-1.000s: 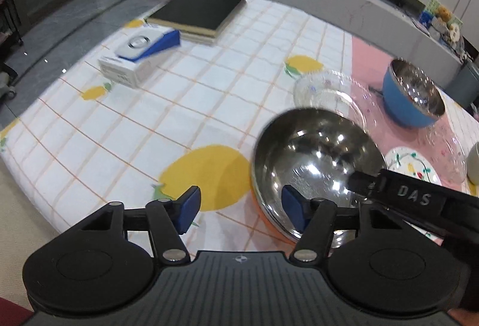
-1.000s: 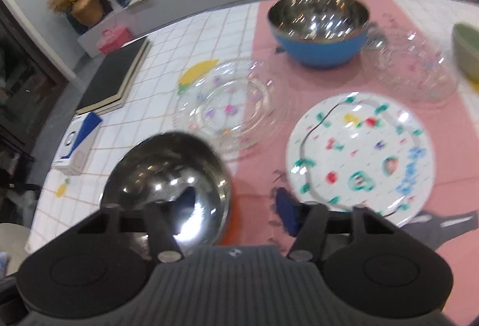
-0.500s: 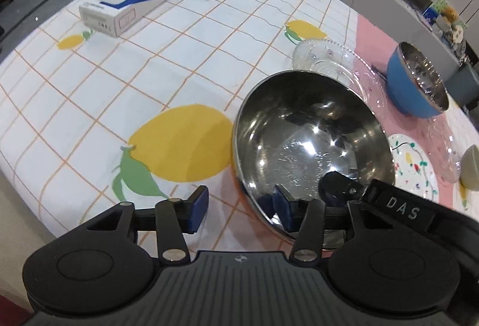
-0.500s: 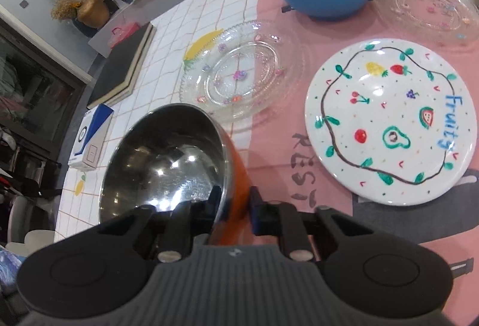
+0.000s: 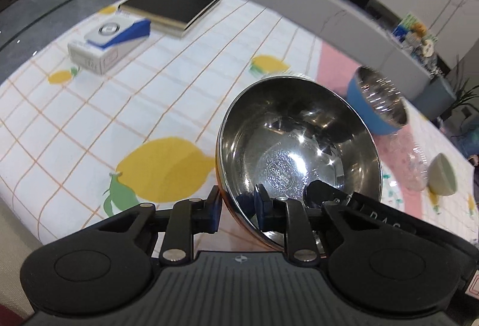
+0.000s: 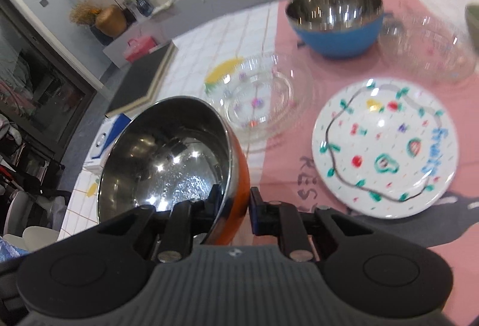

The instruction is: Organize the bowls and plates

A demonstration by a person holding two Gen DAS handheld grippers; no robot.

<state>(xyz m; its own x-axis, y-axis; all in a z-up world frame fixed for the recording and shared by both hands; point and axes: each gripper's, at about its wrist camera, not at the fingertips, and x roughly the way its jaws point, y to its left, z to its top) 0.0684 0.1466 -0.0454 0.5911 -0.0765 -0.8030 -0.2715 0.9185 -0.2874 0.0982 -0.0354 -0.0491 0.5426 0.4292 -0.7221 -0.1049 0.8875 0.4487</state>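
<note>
- The left tool is clamped on the near rim of the orange bowl, one pad outside the wall and one inside. The hold takes in only a short stretch of polished steel, so the bowl could slide or pivot out if that hand twists.
- The orange bowl looks tilted and clear of the tabletop, held from both sides. If the two hands pull apart or turn unevenly, the rim could be wrenched from one grip and the bowl would drop.
- The right tool is likewise closed on the bowl's wall, one pad inside and one against the orange outside. Its grip is just as shallow.
- The glass plate lies just beyond the bowl; a drop or low swing could chip it.
- The blue bowl seems the likely place to nest this one. Lowered tilted, rim could strike rim and shove it.
- The painted plate lies to the right, within reach of a wide swing.
</note>
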